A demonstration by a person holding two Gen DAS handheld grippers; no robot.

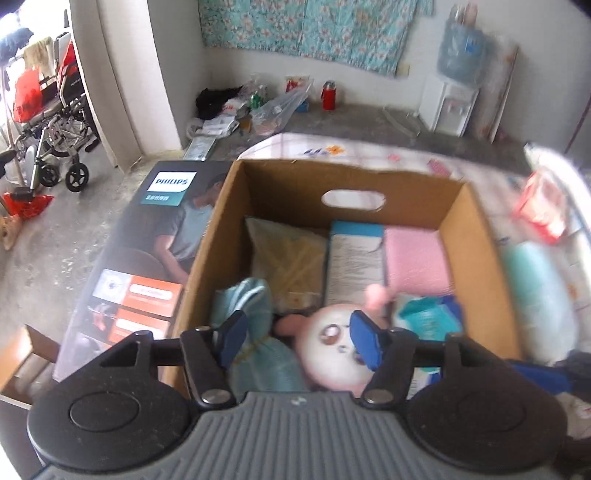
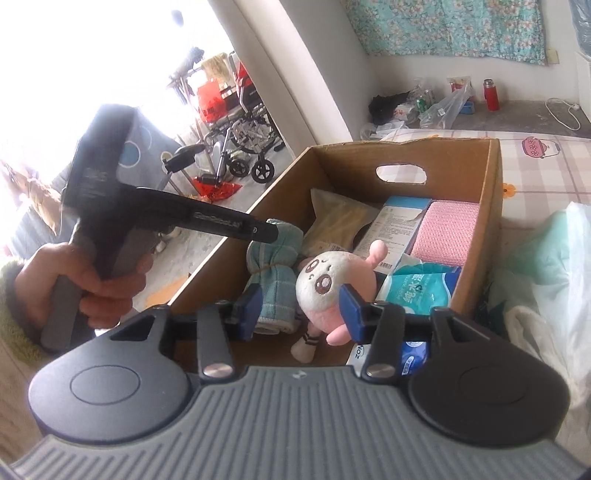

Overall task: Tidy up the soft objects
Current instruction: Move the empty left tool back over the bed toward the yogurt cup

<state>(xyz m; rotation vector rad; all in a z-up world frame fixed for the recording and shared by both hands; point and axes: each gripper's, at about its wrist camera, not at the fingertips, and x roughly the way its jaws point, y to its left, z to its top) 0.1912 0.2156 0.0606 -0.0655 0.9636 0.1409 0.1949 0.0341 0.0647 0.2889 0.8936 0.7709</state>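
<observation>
Cardboard box (image 1: 476,236) directly ahead of left gripper (image 1: 301,341); jaws parted, nothing clamped, plush toy (image 1: 332,350) lying below between the pads, rolled teal towel (image 1: 255,302) just left. Bare concrete floor (image 1: 55,251) to the left, floral cloth (image 1: 303,29) on far wall.

Seen from right gripper (image 2: 301,310): jaws released, plush toy (image 2: 328,280) in the box (image 2: 493,206) beyond the tips, towel (image 2: 275,258) beside it. Checked tablecloth (image 2: 539,177) to the right, wheelchair (image 2: 240,144) far left.

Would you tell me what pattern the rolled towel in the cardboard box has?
Light blue-green plaid rolled towel, clearest in the right wrist view.
</observation>
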